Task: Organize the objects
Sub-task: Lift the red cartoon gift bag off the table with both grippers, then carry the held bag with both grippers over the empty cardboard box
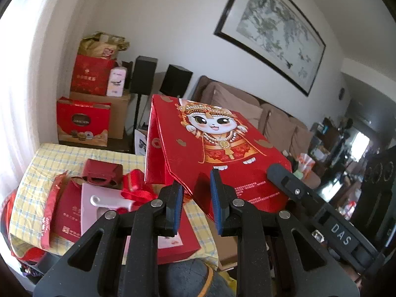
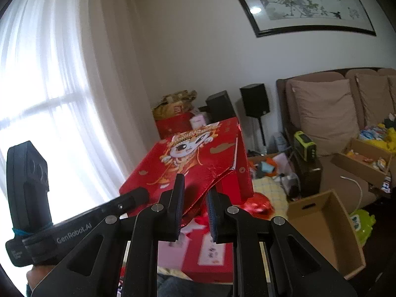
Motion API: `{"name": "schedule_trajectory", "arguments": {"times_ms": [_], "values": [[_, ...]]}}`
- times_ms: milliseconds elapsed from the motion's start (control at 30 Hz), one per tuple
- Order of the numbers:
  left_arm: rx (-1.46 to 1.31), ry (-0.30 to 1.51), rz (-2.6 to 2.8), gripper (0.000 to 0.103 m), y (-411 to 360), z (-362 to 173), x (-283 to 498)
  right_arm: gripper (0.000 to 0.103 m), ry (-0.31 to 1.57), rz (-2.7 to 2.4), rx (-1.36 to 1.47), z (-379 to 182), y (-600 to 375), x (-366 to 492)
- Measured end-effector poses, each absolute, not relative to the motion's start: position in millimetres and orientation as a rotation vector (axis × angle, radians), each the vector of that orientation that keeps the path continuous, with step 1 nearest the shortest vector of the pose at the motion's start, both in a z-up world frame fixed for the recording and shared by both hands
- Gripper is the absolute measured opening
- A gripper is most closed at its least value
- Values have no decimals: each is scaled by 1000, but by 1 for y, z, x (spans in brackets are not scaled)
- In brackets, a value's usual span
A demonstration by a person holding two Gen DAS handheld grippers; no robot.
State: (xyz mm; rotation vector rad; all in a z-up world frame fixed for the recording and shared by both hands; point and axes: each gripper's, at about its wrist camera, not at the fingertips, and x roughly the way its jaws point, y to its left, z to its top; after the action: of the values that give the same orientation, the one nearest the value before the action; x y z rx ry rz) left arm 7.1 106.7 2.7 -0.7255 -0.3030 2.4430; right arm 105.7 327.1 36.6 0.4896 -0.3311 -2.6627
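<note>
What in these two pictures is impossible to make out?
- Inside of the red bag: both views show only its outside.
- Small print on the bag: too blurred, left view.
- Pink box on the table: its near end is hidden behind the left claw.
- Right claw: the bag edge hides the pads' contact.

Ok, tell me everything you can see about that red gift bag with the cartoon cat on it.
The red gift bag looks like glossy foil-finished paper, printed with a cartoon cat in a gold headdress and robe, gold cloud motifs and small white text. It is held up off the yellow checked cloth, tilted, its side gusset folded inward. The left gripper and the right gripper each pinch its near edge. No handles are visible.
</note>
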Motion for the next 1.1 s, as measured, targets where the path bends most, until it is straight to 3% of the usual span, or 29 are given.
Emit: {"name": "schedule_trajectory", "arguments": {"times_ms": [633, 1100], "values": [[-832, -89, 2339, 19, 225, -58, 50, 16, -508, -2772, 616, -38, 436, 134], [-884, -36, 2340, 19, 278, -101, 57, 16, -561, -2783, 656, -76, 486, 127]]}}
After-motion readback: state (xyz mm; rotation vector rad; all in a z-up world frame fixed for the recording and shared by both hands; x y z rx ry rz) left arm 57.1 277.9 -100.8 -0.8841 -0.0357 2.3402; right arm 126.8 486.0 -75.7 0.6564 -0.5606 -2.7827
